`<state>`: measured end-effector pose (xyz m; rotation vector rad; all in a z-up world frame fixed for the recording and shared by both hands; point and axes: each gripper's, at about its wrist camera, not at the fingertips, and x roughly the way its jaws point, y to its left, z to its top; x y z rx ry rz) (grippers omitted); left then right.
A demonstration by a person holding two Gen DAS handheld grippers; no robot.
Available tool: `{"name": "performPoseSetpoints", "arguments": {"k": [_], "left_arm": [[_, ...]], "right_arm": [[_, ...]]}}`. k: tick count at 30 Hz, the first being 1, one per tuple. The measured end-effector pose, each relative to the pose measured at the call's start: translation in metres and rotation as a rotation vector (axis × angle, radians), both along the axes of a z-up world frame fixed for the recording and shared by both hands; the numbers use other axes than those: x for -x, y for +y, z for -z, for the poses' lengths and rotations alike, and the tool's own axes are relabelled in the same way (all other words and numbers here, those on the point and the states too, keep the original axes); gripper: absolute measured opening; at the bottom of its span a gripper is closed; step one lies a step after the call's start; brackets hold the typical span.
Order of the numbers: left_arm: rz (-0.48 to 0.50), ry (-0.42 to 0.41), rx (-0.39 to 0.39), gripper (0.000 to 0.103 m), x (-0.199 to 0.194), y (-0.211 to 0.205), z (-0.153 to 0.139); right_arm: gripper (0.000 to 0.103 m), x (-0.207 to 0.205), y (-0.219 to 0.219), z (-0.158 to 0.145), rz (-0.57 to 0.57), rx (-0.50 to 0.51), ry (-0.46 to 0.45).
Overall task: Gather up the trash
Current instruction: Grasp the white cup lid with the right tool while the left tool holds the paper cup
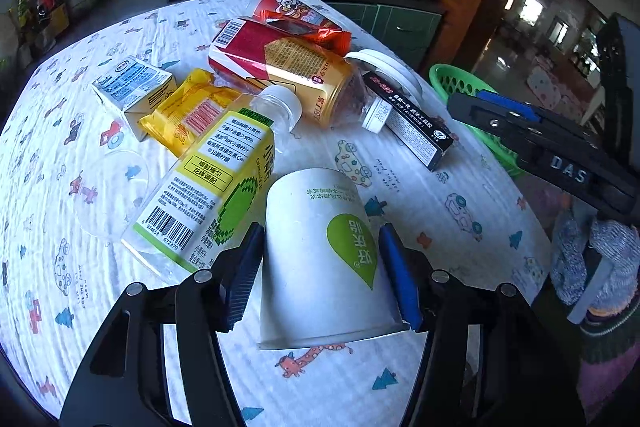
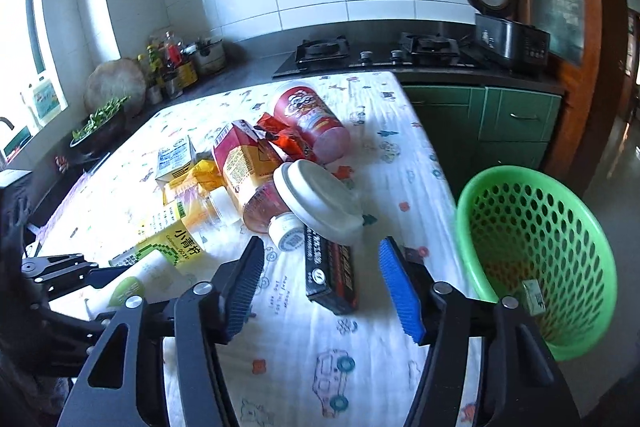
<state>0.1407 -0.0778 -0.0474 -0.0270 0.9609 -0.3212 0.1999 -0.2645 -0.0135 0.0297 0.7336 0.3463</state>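
While the left gripper (image 1: pixel 320 267) brackets a paper cup (image 1: pixel 320 259) lying on its side on the table (image 1: pixel 440 267), both blue pads are seen at the cup's walls, one on each flank; whether real pressure is applied cannot be told, as the thin wall shows no dent. The cup's open mouth is turned toward the camera, its base toward the pile.

Just beside the cup, a lime-juice bottle (image 1: pixel 212 187) lies nearly touching the left pad. If the jaws are swung or dragged, the bottle is likely to be knocked and rolled into the clear lid (image 1: pixel 108 195) beyond it. Too hard a squeeze is judged the main risk: the cup could be crushed and could slip out.

The right gripper (image 2: pixel 320 287) is held wide open with nothing between its pads, hovering over the table near a black box (image 2: pixel 328 275). A white lid (image 2: pixel 320 203) rests partly on that box and against a tea bottle (image 2: pixel 264 203), so the stack may be toppled if the box is pulled.

The green basket (image 2: pixel 536 247), just beside the table's edge, already holds one small carton (image 2: pixel 534 297); being light, it could be tipped by a clumsy drop.
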Motion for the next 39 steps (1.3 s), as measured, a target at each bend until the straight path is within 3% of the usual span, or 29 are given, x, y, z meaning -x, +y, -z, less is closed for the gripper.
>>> {"name": "performPoseSetpoints", "arguments": {"k": [10,25,29,39], "left_arm": [[0.014,-0.007,0.032,0.058,0.006,0.008,-0.006],[0.021,-0.005,0.038,0.058,0.006,0.008,-0.005],[0.024,-0.008,0.041,0.058,0.006,0.007,-0.007],[0.043,-0.021,0.059,0.058,0.001,-0.003,-0.016]], "right_arm": [[0.046,-0.037,0.029,0.01,-0.06,0.129,-0.01],[0.032,-0.059,0.043,0.021,-0.097,0.216,-0.02],[0.027,-0.057,0.037,0.017,-0.079,0.197,-0.028],[0.021,-0.049,-0.004,0.004,0.02,0.04,-0.015]]}}
